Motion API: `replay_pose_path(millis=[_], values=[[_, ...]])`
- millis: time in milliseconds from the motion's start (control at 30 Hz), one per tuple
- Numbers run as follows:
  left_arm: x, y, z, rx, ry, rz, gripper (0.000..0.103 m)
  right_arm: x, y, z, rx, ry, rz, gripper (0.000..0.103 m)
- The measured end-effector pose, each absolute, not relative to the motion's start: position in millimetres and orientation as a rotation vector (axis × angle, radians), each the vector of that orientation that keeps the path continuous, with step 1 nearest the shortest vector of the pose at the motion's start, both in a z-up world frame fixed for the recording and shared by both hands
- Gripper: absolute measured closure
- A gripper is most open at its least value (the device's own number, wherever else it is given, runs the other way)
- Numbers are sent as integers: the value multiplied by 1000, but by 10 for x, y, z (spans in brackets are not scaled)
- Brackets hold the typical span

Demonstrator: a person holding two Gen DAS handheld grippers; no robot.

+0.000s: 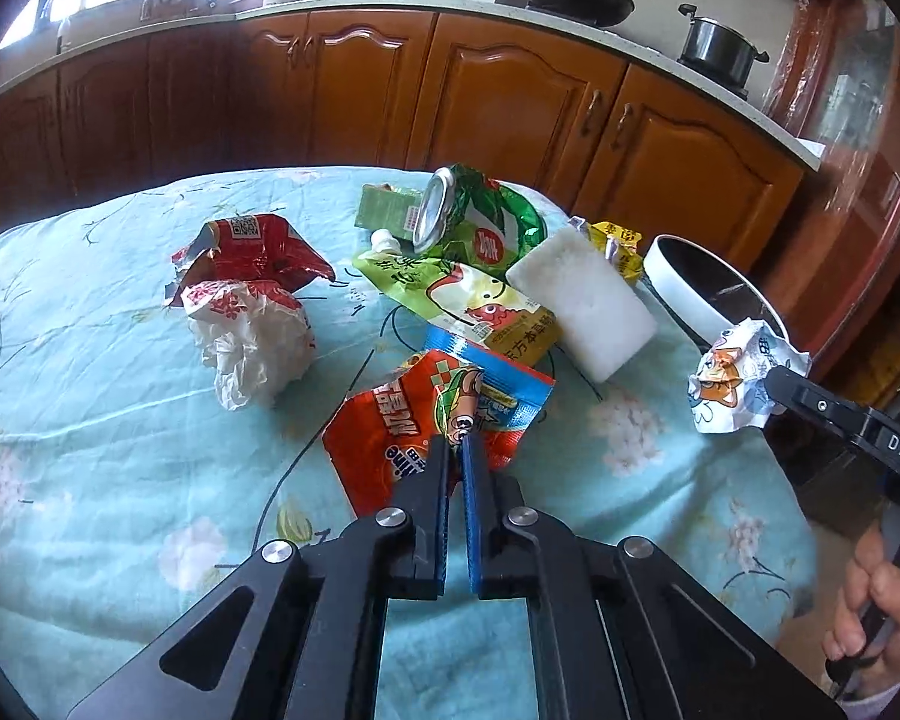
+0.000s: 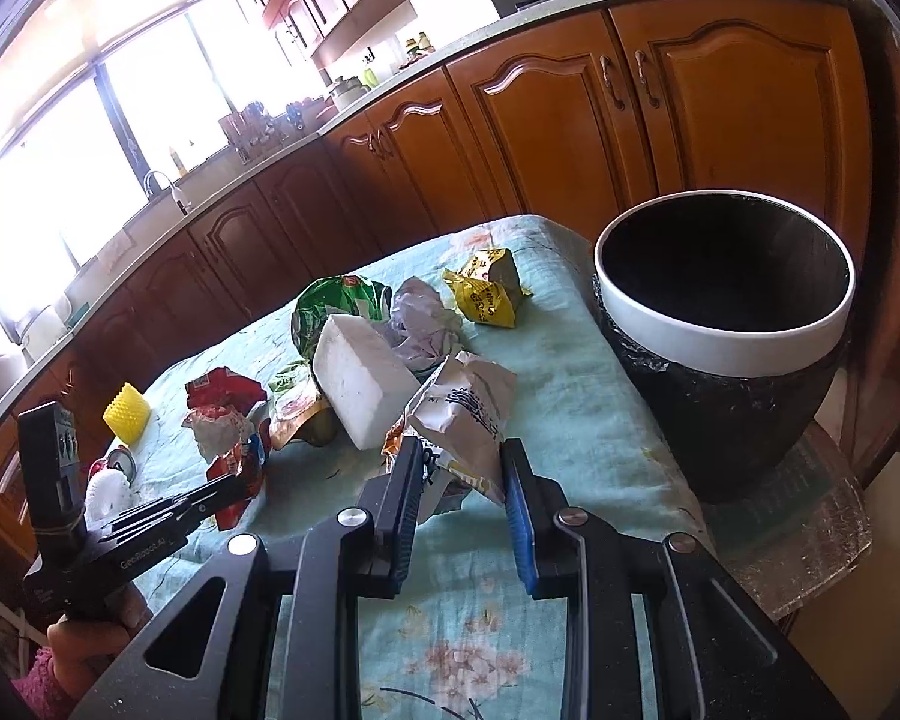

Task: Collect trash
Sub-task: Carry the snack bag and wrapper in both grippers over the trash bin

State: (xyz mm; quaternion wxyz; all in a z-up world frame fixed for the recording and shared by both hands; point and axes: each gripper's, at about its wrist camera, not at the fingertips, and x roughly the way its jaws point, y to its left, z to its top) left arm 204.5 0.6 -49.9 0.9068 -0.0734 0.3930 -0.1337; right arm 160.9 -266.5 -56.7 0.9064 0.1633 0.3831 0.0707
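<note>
My left gripper [image 1: 457, 443] is shut on an orange-red snack wrapper [image 1: 390, 420] that lies on the flowered cloth; a blue wrapper [image 1: 498, 390] lies partly under it. My right gripper [image 2: 462, 456] is shut on a crumpled white cartoon wrapper [image 2: 468, 402], which also shows in the left wrist view [image 1: 735, 381], held above the table near the bin. The bin [image 2: 726, 336] is black with a white rim and stands at the table's right end; it also shows in the left wrist view [image 1: 690, 294]. My left gripper also shows in the right wrist view [image 2: 234, 483].
On the table [image 1: 90, 480] lie a white foam block [image 1: 582, 300], a green juice pouch [image 1: 450, 282], a crushed green can [image 1: 450, 210], a red bag [image 1: 252, 252], a crumpled white bag [image 1: 252, 348], a yellow wrapper [image 2: 486, 294] and a yellow ridged cup [image 2: 127, 413]. Wooden cabinets stand behind.
</note>
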Motion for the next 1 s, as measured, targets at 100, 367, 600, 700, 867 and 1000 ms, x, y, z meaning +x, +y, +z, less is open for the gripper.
replay_pose_path(millis=[100,367,600,700,867,1000], values=[[1939,-14,-424,-164,789,-307,101,1577,-2694,-541,339,782,145,76],[1814,-290,-133,-114,722,-423,101,1487,-2849,-469,356,759,121,76],[2025,-651,-117,-77,721,-509,101,1466,-3127,-413,370,737,66,76],[2161,-806,-120,-59,722,-538,101,1479,-3273,-398,376,730,39,76],[2397,-1102,-105,-32,715,-580,101,1525,-3504,-374,379,717,5,76],[2594,-1353,-101,-17,712,-606,101,1612,-3668,-341,373,706,-20,76]])
